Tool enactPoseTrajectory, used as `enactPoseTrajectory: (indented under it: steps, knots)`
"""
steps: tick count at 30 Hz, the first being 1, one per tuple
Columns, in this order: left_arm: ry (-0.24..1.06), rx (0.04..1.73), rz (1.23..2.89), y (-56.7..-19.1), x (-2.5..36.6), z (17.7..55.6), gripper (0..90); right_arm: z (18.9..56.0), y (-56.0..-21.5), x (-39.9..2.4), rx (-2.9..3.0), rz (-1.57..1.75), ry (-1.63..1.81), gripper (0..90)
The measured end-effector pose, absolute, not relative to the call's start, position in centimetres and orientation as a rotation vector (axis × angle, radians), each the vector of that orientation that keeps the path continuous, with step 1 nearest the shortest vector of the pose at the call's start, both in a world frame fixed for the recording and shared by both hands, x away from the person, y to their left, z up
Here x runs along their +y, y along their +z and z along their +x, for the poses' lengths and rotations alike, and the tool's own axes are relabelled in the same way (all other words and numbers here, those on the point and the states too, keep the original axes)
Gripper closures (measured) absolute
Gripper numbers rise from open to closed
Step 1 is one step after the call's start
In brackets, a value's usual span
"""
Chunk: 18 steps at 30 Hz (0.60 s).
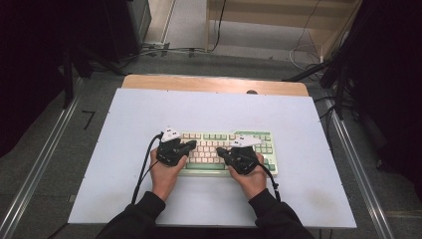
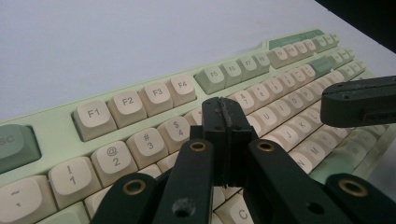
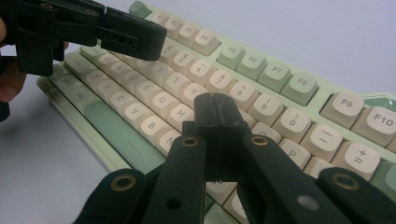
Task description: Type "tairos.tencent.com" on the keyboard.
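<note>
Two grippers, L (image 1: 191, 145) & R (image 1: 222, 152), both jaws shut, empty, poised over my keyboard (image 1: 271, 159) near worktop's front edge; its long axis runs left-right, keys directly under both tips.

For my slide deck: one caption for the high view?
Two hand-held tools, left and right, both shut, poised over a green keyboard on a white table.

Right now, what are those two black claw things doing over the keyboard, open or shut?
Left gripper: shut, jaws pressed together, holding nothing, poised over the keyboard.
Right gripper: shut, holding nothing, over the keys.
</note>
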<state>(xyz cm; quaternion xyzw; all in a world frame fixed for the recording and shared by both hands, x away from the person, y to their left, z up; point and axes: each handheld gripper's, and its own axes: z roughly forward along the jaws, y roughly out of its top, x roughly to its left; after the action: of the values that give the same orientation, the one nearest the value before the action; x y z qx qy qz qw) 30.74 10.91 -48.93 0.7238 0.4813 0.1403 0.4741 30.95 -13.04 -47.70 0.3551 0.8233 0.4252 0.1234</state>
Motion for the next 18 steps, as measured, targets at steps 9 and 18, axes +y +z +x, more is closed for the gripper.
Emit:
enactPoseTrajectory:
  steps: [9, 18]
  knots:
    - [0.331, 1.16, 1.784, -49.0, 10.39, 30.94, 90.0, 30.95, -47.63, -13.15, 2.396, 1.039, 1.237, 87.6]
    - [0.318, 1.156, 1.799, -49.25, 9.87, 31.15, 90.0, 30.95, -47.58, -13.21, 2.392, 1.042, 1.241, 87.6]
